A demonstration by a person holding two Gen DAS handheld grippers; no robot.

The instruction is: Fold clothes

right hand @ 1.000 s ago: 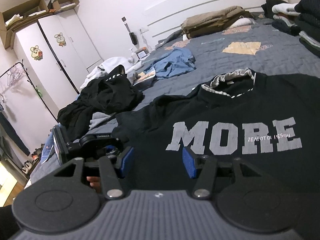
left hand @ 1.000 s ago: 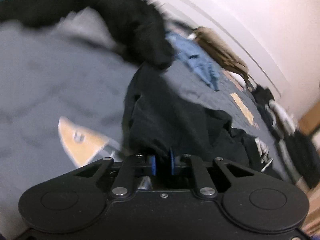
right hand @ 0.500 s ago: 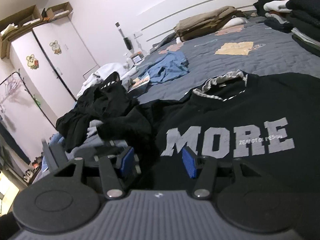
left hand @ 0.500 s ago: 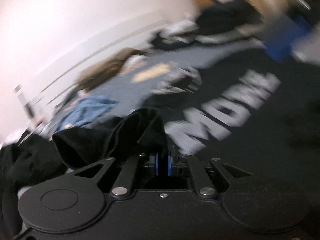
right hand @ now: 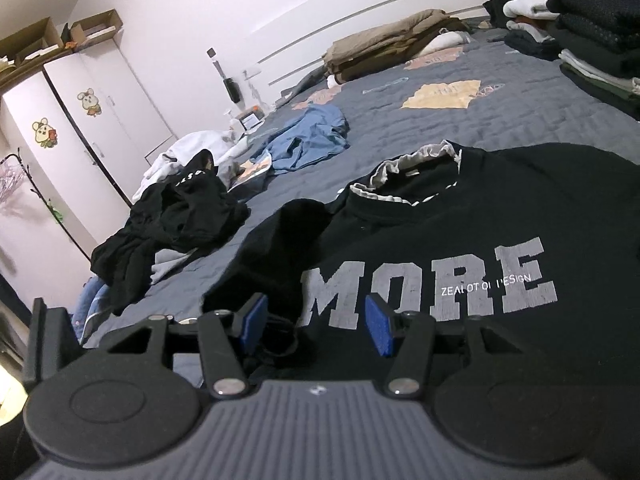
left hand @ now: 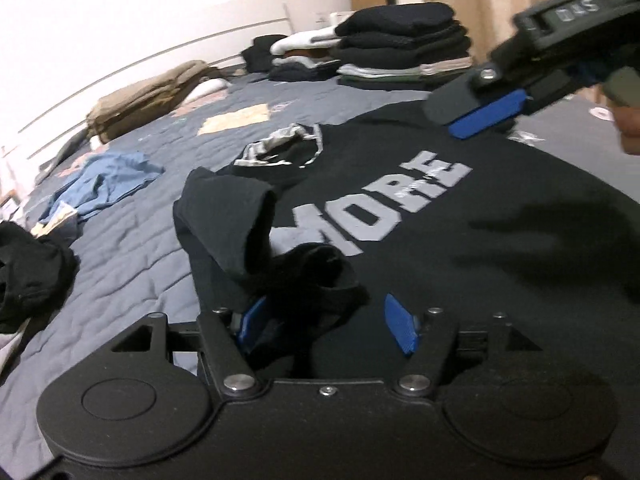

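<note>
Left gripper (left hand: pixel 328 322) jaws are seen opening around the black MORE sweatshirt's (left hand: pixel 460 240) folded sleeve (left hand: pixel 228 216); right gripper (right hand: pixel 316 322) jaws are held spread, empty.

Dim, warm indoor light in both views, the wall (right hand: pixel 280 4) brightest toward 12 o'clock. Fisheye bending curves the edges. In the left view, the gripper at 2 o'clock is motion-blurred, its soft shadow across the black sweatshirt (left hand: pixel 500 240).

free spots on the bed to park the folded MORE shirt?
Bare quilt between the MORE shirt, the blue garment and the folded stack. Crowded: the black heap and white clothes beyond the blue garment.
</note>
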